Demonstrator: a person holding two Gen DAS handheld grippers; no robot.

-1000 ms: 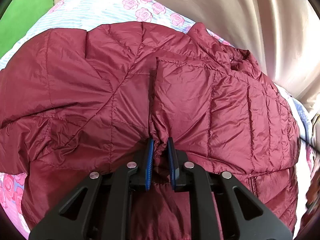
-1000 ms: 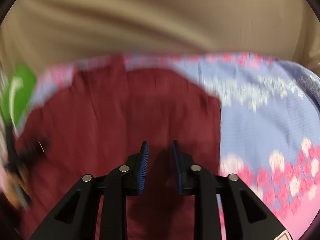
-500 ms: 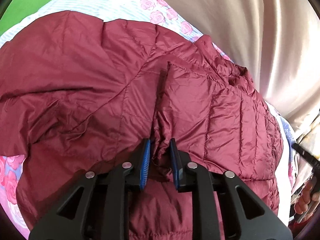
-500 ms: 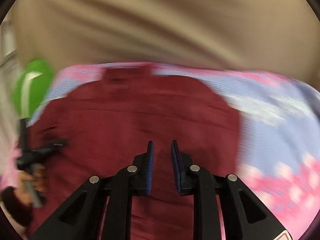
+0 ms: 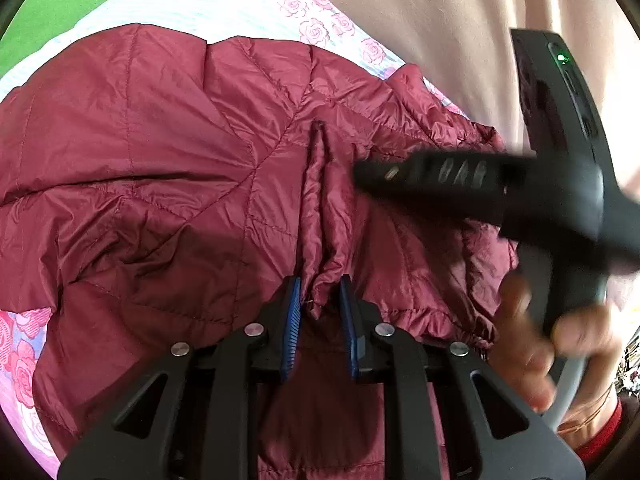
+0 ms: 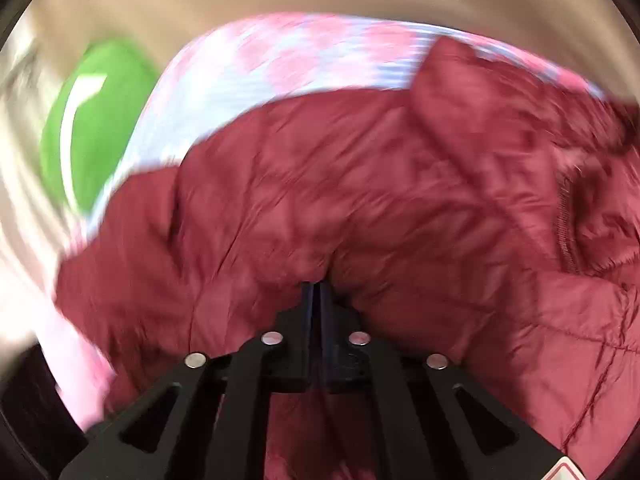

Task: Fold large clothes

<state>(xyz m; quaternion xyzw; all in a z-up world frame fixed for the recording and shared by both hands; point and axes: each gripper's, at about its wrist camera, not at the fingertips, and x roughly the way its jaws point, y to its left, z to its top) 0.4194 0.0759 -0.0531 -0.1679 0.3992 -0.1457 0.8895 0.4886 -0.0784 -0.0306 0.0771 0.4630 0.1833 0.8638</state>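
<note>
A maroon quilted puffer jacket (image 5: 160, 184) lies spread on a bed with a floral sheet (image 5: 224, 4). My left gripper (image 5: 320, 300) is shut on a bunched fold of the jacket's sleeve cuff, which stands up as a ridge ahead of the fingers. My right gripper (image 6: 318, 292) is shut, its blue pads together on the jacket (image 6: 360, 200) fabric; that view is blurred by motion. In the left wrist view the right gripper body (image 5: 500, 184) and the hand holding it cross over the jacket's right side.
A green cushion (image 6: 88, 132) lies at the bed's far left, also in the left wrist view (image 5: 60, 4). A beige curtain (image 5: 440, 8) hangs behind the bed. The floral sheet (image 6: 280, 60) shows beyond the jacket.
My right gripper has closed and swung left onto the jacket, entering the left wrist view. My left gripper has pulled the sleeve fold up into a narrow ridge.
</note>
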